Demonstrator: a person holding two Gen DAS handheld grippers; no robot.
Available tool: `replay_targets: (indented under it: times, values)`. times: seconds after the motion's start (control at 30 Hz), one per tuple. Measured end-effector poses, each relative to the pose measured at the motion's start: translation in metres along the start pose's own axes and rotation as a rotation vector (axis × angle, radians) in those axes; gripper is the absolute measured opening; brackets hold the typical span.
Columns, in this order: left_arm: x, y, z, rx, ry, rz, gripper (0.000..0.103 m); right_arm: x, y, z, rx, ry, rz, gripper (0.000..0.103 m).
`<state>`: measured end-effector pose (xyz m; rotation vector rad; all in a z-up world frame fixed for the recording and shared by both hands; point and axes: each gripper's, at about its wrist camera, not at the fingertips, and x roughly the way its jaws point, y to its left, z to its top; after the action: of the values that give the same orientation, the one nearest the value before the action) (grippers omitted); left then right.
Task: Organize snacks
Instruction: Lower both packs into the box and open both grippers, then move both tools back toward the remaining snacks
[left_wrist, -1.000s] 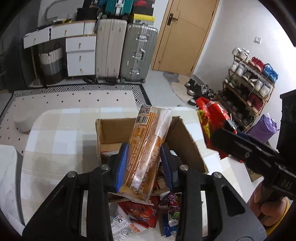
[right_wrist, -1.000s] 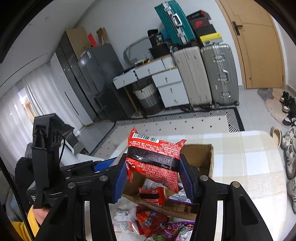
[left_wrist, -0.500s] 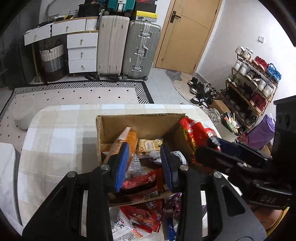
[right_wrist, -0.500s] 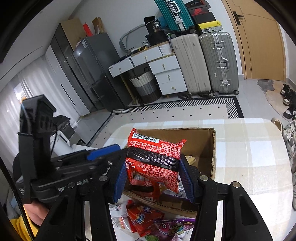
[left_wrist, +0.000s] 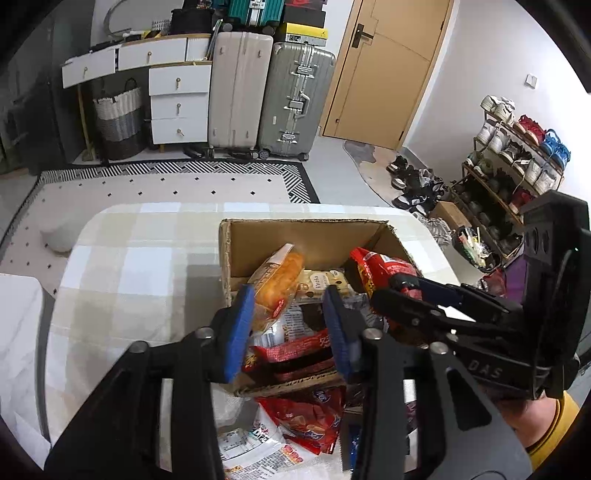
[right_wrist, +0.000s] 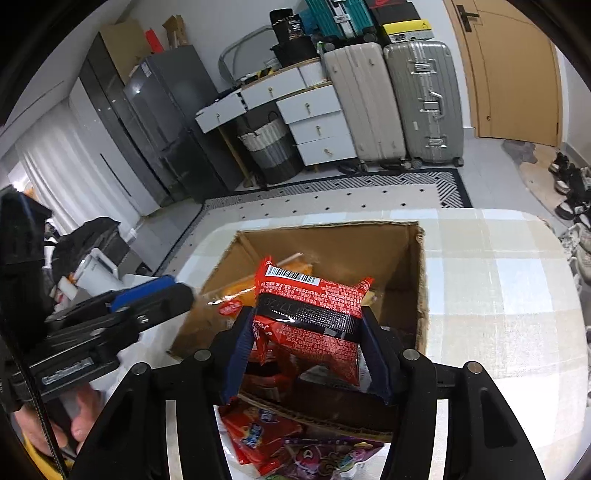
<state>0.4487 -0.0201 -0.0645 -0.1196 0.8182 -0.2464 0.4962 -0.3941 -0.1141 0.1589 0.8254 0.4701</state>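
An open cardboard box (left_wrist: 306, 232) (right_wrist: 332, 247) stands on the checked table, partly filled with snack packets. My left gripper (left_wrist: 288, 325) is open and empty over the box's near side. The orange bread packet (left_wrist: 277, 288) lies inside the box against its left wall, beside the left pad. My right gripper (right_wrist: 306, 343) is shut on a red snack packet (right_wrist: 314, 314) with a black band, held over the box's inside. In the left wrist view the right gripper reaches in from the right with that red packet (left_wrist: 376, 269).
Several loose snack packets (left_wrist: 306, 417) (right_wrist: 266, 439) lie on the table in front of the box. The checked tablecloth (left_wrist: 140, 266) (right_wrist: 498, 288) runs left and right of the box. Suitcases, drawers and a shoe rack (left_wrist: 517, 166) stand beyond.
My left gripper opened and let the orange bread packet drop into the box. My right gripper moved down and forward with the red packet, now over the box.
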Motion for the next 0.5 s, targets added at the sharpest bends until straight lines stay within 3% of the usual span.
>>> replay_targets:
  times: [0.13, 0.33, 0.5]
  values:
    - [-0.017, -0.003, -0.007, 0.009, -0.027, 0.029, 0.057, -0.006, 0.000, 0.000, 0.001, -0.029, -0.008, 0.064]
    - [-0.052, -0.007, -0.014, 0.025, -0.066, 0.043, 0.061, -0.039, 0.013, -0.004, -0.023, -0.095, -0.001, 0.064]
    - [-0.094, -0.018, -0.024, 0.048, -0.135, 0.077, 0.078, -0.078, 0.025, -0.013, -0.022, -0.145, 0.021, 0.069]
